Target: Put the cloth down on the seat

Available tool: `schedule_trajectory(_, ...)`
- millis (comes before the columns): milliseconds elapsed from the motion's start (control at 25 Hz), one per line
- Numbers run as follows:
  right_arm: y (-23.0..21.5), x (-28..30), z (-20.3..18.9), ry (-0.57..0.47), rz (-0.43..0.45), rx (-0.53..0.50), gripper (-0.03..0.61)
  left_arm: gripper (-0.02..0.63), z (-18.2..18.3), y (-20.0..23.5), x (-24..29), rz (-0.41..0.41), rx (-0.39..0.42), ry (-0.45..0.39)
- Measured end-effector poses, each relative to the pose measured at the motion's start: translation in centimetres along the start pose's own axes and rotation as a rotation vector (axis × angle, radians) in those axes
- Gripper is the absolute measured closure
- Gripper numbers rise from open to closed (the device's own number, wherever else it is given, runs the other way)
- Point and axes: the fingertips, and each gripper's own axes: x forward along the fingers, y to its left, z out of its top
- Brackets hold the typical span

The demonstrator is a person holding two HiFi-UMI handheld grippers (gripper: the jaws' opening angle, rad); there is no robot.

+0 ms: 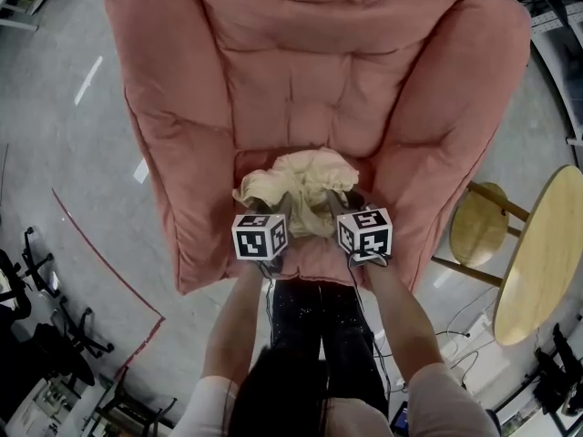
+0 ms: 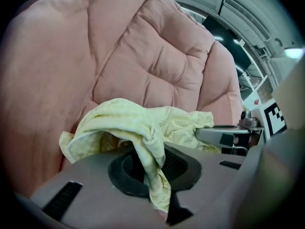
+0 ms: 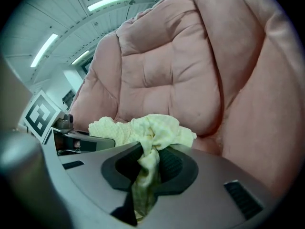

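Note:
A pale yellow cloth (image 1: 296,185) is bunched up over the front of the pink armchair's seat (image 1: 314,258). My left gripper (image 1: 278,209) is shut on the cloth's left end, and a twisted strand of cloth (image 2: 150,161) runs down between its jaws. My right gripper (image 1: 339,206) is shut on the right end, where a pinched fold of cloth (image 3: 147,168) hangs through its jaws. The two grippers sit side by side, close together, just above the seat's front edge. Whether the cloth touches the cushion is hidden by its own folds.
The big padded armchair (image 1: 310,80) fills the middle, with its backrest (image 2: 143,56) right ahead and thick arms on both sides. A round wooden table (image 1: 547,253) and a wooden stool (image 1: 480,221) stand to the right. Red tape (image 1: 109,271) marks the grey floor at left.

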Motion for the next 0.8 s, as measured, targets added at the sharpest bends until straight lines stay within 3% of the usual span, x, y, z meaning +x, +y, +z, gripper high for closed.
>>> schedule_trajectory(320, -0.9, 3.2, -1.8, 0.057, -0.006, 0.007, 0.492, 0.554, -1.7, 2.1, 2.6, 0.027, -0.003, 0.047)
schedule_trajectory(520, 0.3, 3.4, -2.1, 0.074, 0.075, 0.017, 0.389, 0.549, -2.5, 1.9, 2.9, 0.008, -0.059, 0.085)
schedule_trajectory(600, 1.1, 3.4, -1.5, 0.081, 0.092, 0.027, 0.343, 0.496, -2.1, 1.7, 2.5, -0.037, -0.092, 0.096)
schedule_trajectory(680, 1.5, 2.9, -1.5, 0.095, 0.097, 0.025, 0.313, 0.385, -1.9, 0.5, 2.1, -0.093, -0.107, 0.103)
schedule_trajectory(800, 1.1, 2.4, -1.3, 0.092, 0.088, 0.04, 0.284, 0.308, -1.7, -0.4, 2.1, -0.124, -0.102, 0.097)
